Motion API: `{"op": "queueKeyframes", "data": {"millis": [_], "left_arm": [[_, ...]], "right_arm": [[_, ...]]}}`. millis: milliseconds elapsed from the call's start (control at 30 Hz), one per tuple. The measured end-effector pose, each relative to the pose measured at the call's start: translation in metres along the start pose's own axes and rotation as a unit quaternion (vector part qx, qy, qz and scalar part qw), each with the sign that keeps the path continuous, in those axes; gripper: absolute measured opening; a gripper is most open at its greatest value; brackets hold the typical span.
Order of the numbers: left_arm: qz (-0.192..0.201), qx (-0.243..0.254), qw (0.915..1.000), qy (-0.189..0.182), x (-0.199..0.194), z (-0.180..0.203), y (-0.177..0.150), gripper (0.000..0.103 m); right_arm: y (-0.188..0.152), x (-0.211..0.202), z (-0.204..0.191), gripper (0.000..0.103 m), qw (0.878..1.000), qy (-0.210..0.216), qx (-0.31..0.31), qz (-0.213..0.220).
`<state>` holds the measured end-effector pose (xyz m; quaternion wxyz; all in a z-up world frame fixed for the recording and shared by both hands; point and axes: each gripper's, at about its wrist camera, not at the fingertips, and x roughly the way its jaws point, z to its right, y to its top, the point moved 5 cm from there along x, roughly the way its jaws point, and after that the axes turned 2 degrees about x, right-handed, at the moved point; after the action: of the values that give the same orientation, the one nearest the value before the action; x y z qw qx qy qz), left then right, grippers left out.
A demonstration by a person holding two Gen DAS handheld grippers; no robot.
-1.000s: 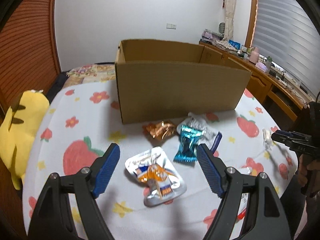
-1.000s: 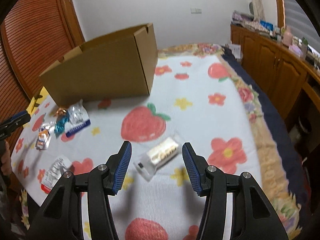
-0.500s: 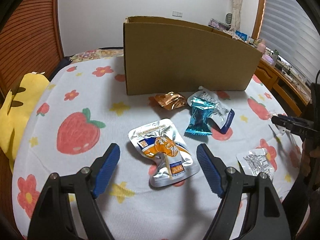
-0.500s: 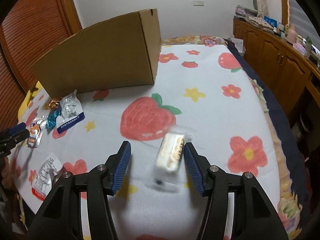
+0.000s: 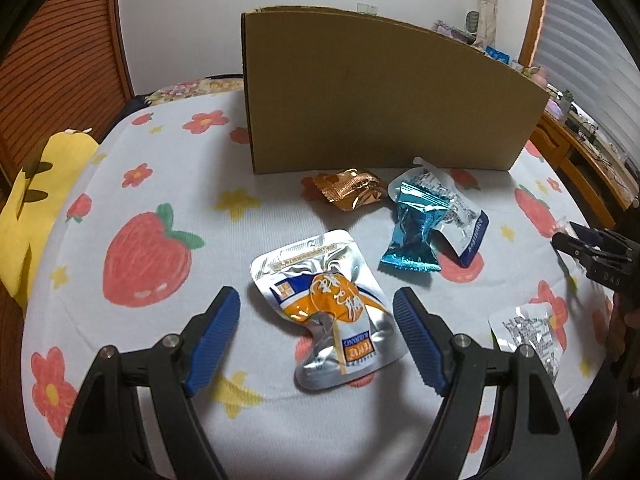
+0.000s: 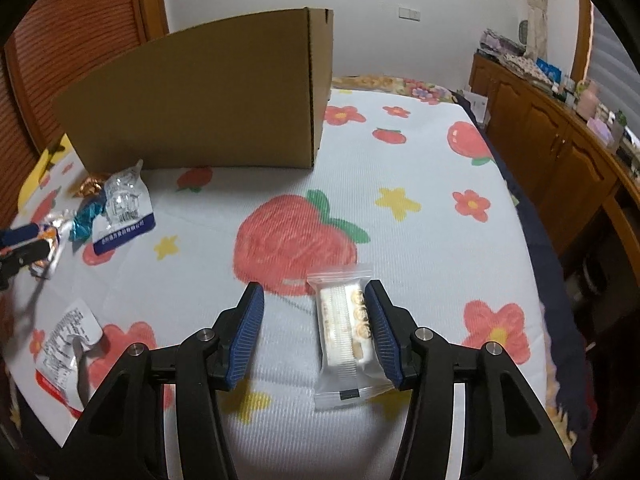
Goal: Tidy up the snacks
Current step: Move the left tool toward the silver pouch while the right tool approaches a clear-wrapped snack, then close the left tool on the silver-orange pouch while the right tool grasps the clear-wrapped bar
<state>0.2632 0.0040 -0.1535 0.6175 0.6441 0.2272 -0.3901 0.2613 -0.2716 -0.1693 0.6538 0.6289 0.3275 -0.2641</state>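
My left gripper (image 5: 318,334) is open low over the table, its blue pads either side of a silver and orange pouch (image 5: 328,312). Beyond lie a copper wrapper (image 5: 348,189), a blue foil pack (image 5: 414,236) and a clear pack with a blue band (image 5: 456,212). A cardboard box (image 5: 384,108) stands behind them. My right gripper (image 6: 316,332) is open, and a clear-wrapped white biscuit bar (image 6: 348,330) lies against its right pad. The box (image 6: 208,108) shows at the back left there.
A strawberry and flower cloth (image 6: 420,152) covers the table. A white pack with a red edge (image 6: 66,344) lies at the front left of the right wrist view. A yellow plush (image 5: 28,200) sits at the left edge. Wooden cabinets (image 6: 560,152) stand to the right.
Both grippers have moved lower and closer to the table. The pouch now sits between my left pads. The biscuit bar has shifted from lying crosswise between my right pads to lengthwise against the right pad.
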Motion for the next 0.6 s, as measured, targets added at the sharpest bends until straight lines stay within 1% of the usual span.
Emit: {"op": "queueKeyframes", "data": {"millis": [100, 233, 367, 433, 467, 500, 567, 600], "left_arm": [[-0.010, -0.009, 0.9999, 0.004, 0.005, -0.001, 0.000, 0.079], [-0.009, -0.013, 0.9998, 0.011, 0.007, -0.001, 0.000, 0.079], [-0.003, -0.008, 0.9996, 0.027, 0.008, 0.001, -0.002, 0.079], [0.002, -0.003, 0.9995, 0.031, 0.008, 0.003, -0.004, 0.076], [0.004, -0.002, 0.9995, 0.031, 0.007, 0.004, -0.004, 0.072], [0.007, 0.001, 0.9995, 0.030, 0.006, 0.005, -0.005, 0.064], [0.008, 0.004, 0.9995, 0.030, 0.005, 0.008, -0.005, 0.060], [0.008, 0.004, 0.9995, 0.031, 0.004, 0.009, -0.005, 0.056]], "right_arm": [[0.000, 0.000, 0.000, 0.053, 1.000, 0.000, 0.000, 0.002], [0.000, 0.000, 0.001, 0.053, 1.000, 0.006, 0.006, 0.004], [-0.001, 0.001, 0.000, 0.053, 1.000, 0.009, 0.007, 0.006], [-0.001, 0.001, 0.000, 0.053, 1.000, 0.009, 0.007, 0.007], [-0.001, 0.001, 0.000, 0.053, 1.000, 0.008, 0.007, 0.007], [-0.001, 0.001, 0.000, 0.053, 1.000, 0.008, 0.005, 0.007], [-0.001, 0.002, -0.001, 0.054, 1.000, 0.007, 0.002, 0.006], [-0.001, 0.002, -0.002, 0.054, 1.000, 0.007, 0.001, 0.006]]}}
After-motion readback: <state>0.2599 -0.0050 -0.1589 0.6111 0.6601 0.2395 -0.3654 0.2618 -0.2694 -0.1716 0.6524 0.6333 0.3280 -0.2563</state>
